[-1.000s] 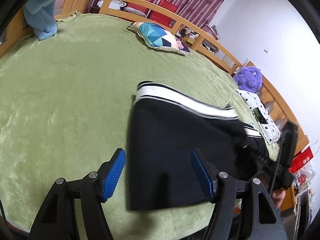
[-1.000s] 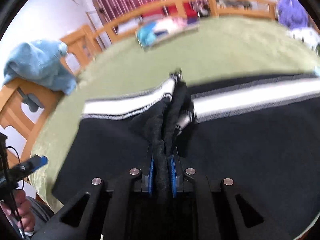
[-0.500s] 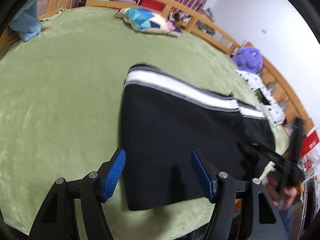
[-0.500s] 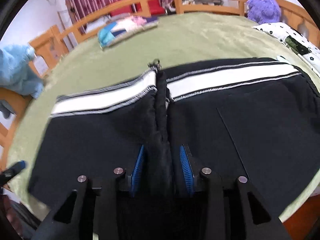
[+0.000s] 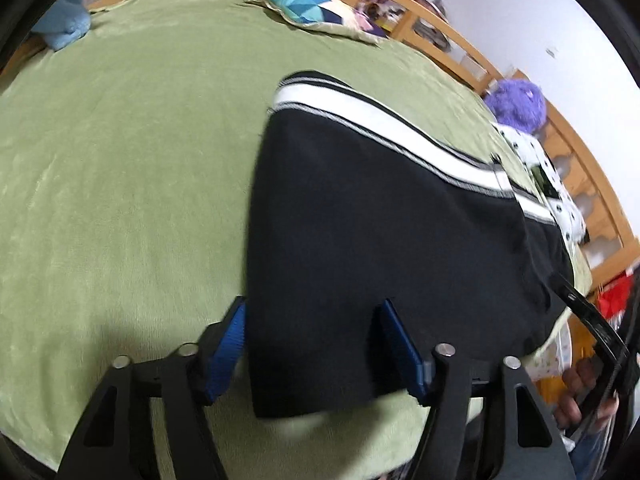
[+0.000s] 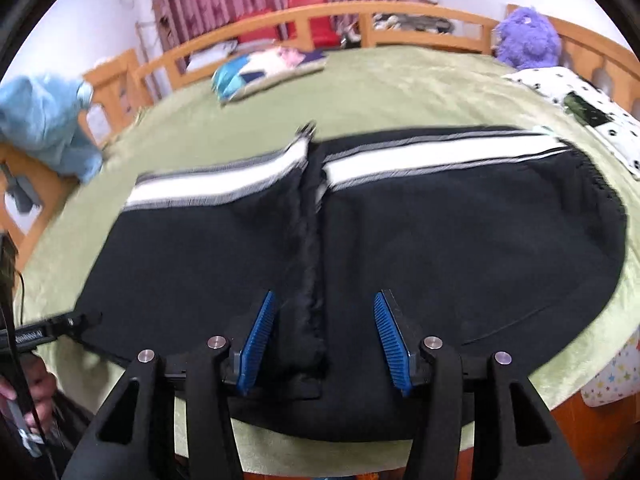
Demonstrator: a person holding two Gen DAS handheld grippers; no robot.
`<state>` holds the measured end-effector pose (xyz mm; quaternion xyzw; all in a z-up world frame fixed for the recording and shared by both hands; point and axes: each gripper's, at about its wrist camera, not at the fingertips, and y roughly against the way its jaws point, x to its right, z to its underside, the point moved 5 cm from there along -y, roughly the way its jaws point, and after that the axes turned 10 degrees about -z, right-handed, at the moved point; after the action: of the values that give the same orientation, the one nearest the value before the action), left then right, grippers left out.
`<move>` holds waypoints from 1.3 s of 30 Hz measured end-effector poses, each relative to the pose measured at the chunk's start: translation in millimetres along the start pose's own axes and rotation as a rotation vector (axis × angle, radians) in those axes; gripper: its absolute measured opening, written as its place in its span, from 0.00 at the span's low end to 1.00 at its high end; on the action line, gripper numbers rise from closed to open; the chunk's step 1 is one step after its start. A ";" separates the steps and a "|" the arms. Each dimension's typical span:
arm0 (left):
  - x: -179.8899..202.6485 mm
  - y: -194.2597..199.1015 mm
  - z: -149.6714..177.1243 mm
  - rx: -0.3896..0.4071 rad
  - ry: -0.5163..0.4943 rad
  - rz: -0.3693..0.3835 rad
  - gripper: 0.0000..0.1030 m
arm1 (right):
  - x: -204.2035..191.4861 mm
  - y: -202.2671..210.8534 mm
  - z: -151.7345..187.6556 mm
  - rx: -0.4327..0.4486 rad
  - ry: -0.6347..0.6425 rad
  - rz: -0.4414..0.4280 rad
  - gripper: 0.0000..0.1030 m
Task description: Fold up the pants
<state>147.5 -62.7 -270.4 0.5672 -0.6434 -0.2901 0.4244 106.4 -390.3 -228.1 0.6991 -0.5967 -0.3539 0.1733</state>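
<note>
Right tool point(image 6: 324, 336) opening, released, over the black pants' point(image 6: 440, 240) raised crease; left tool point(image 5: 312, 344) unclenched, closing over their edge.

pants point(image 6: 440, 248): matt black knit cloth, white woven stripe
blanket point(image 5: 120, 152): green plush, faintly sheened
rail point(image 6: 420, 16): smooth varnished wood
pads point(image 6: 260, 340): ribbed blue rubber
toy point(image 6: 528, 40): purple shaggy fur

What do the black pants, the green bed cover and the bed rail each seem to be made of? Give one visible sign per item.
Black pants: probably knit fleece; matte, fuzzy seam, white woven-looking stripe.
Green bed cover: plush fabric; soft sheen, brushed nap marks.
Bed rail: wood, likely varnished; light orange-tan, smooth.
</note>
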 end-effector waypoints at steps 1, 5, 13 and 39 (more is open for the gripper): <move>-0.7 -1.3 -4.2 -0.001 0.007 0.003 0.58 | 3.0 6.2 -0.6 0.022 -0.017 -0.004 0.50; -2.7 -9.1 -17.5 0.013 0.029 0.028 0.54 | 10.8 11.6 -3.6 0.000 -0.060 -0.042 0.49; -1.7 -32.6 -40.8 -0.049 0.015 0.100 0.54 | 12.5 4.2 -1.1 -0.034 -0.026 0.001 0.48; 14.8 -44.4 -50.2 -0.042 -0.084 0.068 0.66 | 24.2 -14.2 10.3 -0.143 -0.154 -0.050 0.50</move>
<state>213.0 -80.0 -281.4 0.5234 -0.6732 -0.3124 0.4185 110.1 -408.4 -251.6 0.6704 -0.5640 -0.4521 0.1675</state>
